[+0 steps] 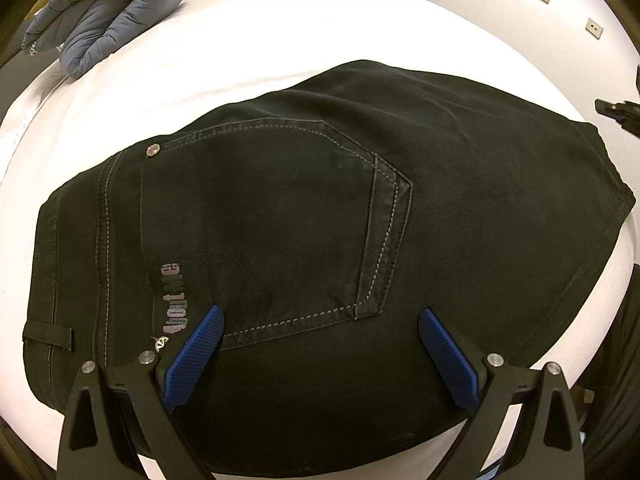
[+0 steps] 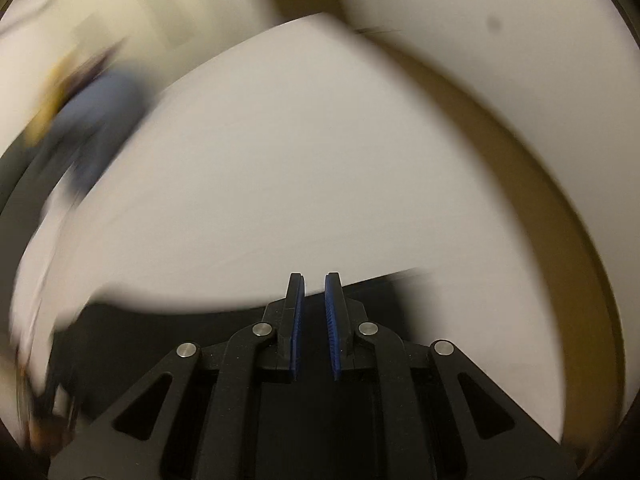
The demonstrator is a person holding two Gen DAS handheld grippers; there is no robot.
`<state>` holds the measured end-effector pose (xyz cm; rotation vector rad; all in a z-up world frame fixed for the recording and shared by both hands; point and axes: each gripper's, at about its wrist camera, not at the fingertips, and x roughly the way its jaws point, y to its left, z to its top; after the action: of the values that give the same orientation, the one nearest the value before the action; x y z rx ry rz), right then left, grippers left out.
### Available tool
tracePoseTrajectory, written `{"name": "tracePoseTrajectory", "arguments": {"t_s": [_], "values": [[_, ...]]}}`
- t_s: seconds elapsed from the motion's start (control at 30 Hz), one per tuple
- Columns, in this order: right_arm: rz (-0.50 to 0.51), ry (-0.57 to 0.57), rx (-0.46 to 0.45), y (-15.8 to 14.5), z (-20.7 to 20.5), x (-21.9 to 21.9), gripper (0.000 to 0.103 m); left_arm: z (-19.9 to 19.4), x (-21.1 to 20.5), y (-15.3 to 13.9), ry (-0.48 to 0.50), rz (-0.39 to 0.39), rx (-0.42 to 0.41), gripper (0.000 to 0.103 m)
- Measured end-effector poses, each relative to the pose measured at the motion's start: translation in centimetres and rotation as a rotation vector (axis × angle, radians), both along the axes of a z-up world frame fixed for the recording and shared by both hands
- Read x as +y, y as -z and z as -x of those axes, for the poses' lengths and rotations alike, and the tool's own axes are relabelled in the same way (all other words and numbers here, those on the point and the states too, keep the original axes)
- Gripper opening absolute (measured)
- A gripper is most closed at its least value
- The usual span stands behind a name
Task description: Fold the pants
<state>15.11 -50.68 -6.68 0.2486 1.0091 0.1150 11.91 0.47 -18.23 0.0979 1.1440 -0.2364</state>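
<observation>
Black pants [image 1: 320, 216] lie folded on a white bed [image 1: 248, 40], back pocket with grey stitching facing up, waistband at the left. My left gripper [image 1: 320, 312] is wide open just above the pants' near part, empty. In the blurred right wrist view my right gripper [image 2: 315, 280] has its fingers nearly together with a narrow gap and nothing between them. It sits over the far edge of the pants [image 2: 160, 328]. The tip of the right gripper also shows at the right edge of the left wrist view [image 1: 620, 114].
A folded grey-blue quilted item [image 1: 104, 16] lies at the bed's far left; it appears as a blur in the right wrist view [image 2: 92, 120]. White wall [image 1: 520, 0] with sockets stands behind. A tan floor strip [image 2: 520, 160] runs along the bed's right side.
</observation>
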Motion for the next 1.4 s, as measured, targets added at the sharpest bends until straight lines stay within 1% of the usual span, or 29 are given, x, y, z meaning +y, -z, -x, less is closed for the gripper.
{"name": "tracePoseTrajectory", "arguments": {"t_s": [0.07,0.13,0.17,0.2,0.23,0.27,0.3,0.33,0.37,0.43,0.47,0.5,0.6,0.63,0.7,0.77,0.8,0.83,0.87,0.9,0.93,0.97,1.0,1.07,1.13,1.2,1.27,1.33,1.4], "values": [[-0.026,-0.189,0.048,0.7,-0.2,5.6,0.011,0.1,-0.1,0.1,-0.003,0.001,-0.002,0.1],[-0.047,-0.241,0.122,2.8,-1.5,8.4,0.01,0.4,-0.2,-0.1,-0.008,0.001,-0.008,0.1],[-0.023,-0.219,0.165,4.8,-2.7,9.0,0.01,0.6,-0.2,-0.2,-0.009,0.0,-0.011,0.1],[-0.007,-0.192,0.184,6.1,-1.8,8.8,0.01,0.6,0.1,-0.2,-0.011,0.001,-0.015,0.1],[0.033,-0.12,0.223,8.3,-3.0,7.9,0.01,0.8,0.1,-0.2,-0.016,0.002,-0.02,0.1],[0.042,-0.082,0.227,9.7,-3.6,7.4,0.002,0.9,0.2,-0.2,-0.021,0.003,-0.025,0.1],[-0.004,-0.052,0.208,10.4,-3.7,6.7,0.0,0.9,0.3,-0.2,-0.03,0.003,-0.034,0.1],[-0.1,-0.001,0.166,10.7,-4.0,5.2,0.0,1.1,0.5,-0.2,-0.038,0.003,-0.041,0.1],[-0.07,0.063,0.121,10.1,-4.0,4.5,0.0,1.2,0.6,-0.1,-0.054,-0.002,-0.05,0.1],[0.114,0.17,0.061,9.0,-3.8,3.9,0.0,1.1,1.2,-0.1,-0.094,0.016,-0.06,0.1],[0.119,0.207,0.044,8.4,-3.4,3.3,0.004,1.1,1.3,-0.2,-0.105,0.023,-0.062,0.1],[0.048,0.251,0.045,7.7,-2.7,2.5,0.004,1.2,1.5,-0.4,-0.111,0.022,-0.062,0.1],[-0.082,0.174,-0.002,5.4,0.8,3.1,0.004,1.8,1.1,-1.0,-0.127,0.003,-0.075,0.097],[-0.131,0.095,-0.007,5.0,2.2,5.3,0.004,2.1,1.2,-1.0,-0.137,0.014,-0.079,0.097],[-0.18,-0.027,0.021,5.7,3.9,9.0,0.004,2.4,1.4,-0.8,-0.155,0.031,-0.075,0.097],[-0.156,-0.075,0.061,8.4,5.1,11.0,0.004,2.4,1.3,-0.6,-0.142,0.005,-0.079,0.097],[-0.126,-0.027,0.102,10.5,5.4,10.5,0.004,2.6,1.2,-0.6,-0.133,-0.002,-0.081,0.097],[-0.172,0.036,0.123,12.4,5.2,8.7,0.002,2.9,1.3,-0.7,-0.131,-0.001,-0.081,0.097],[-0.308,0.067,0.096,13.4,4.6,6.7,0.0,3.1,1.5,-0.8,-0.133,0.002,-0.08,0.097],[-0.418,0.154,0.065,14.1,5.6,4.0,0.0,3.5,1.9,-1.0,-0.131,0.012,-0.079,0.094],[-0.418,0.221,0.046,13.5,7.5,2.5,0.0,3.9,2.2,-1.2,-0.129,0.019,-0.078,0.092],[-0.359,0.305,0.011,12.4,8.9,1.4,0.0,4.4,2.6,-1.4,-0.129,0.024,-0.078,0.089],[-0.251,0.415,-0.026,10.9,10.4,0.5,0.0,4.9,2.9,-1.6,-0.146,-0.001,-0.084,0.089],[-0.228,0.52,-0.063,9.0,12.6,0.1,0.008,5.6,3.3,-2.3,-0.172,-0.035,-0.108,0.089],[-0.293,0.457,-0.086,7.8,13.8,3.0,0.008,6.3,3.1,-3.5,-0.17,0.012,-0.148,0.089],[-0.331,0.312,-0.072,7.2,14.0,9.5,0.008,6.2,2.1,-4.4,-0.148,0.029,-0.187,0.09],[-0.383,0.115,-0.012,8.4,12.5,17.2,0.008,5.5,0.8,-4.2,-0.121,0.019,-0.196,0.091],[-0.402,0.006,0.046,10.1,11.8,24.5,0.009,4.7,0.4,-3.1,-0.119,0.014,-0.168,0.091],[-0.449,-0.031,0.148,13.2,11.3,29.4,0.009,3.9,1.5,-1.0,-0.156,-0.005,-0.084,0.091]]}}
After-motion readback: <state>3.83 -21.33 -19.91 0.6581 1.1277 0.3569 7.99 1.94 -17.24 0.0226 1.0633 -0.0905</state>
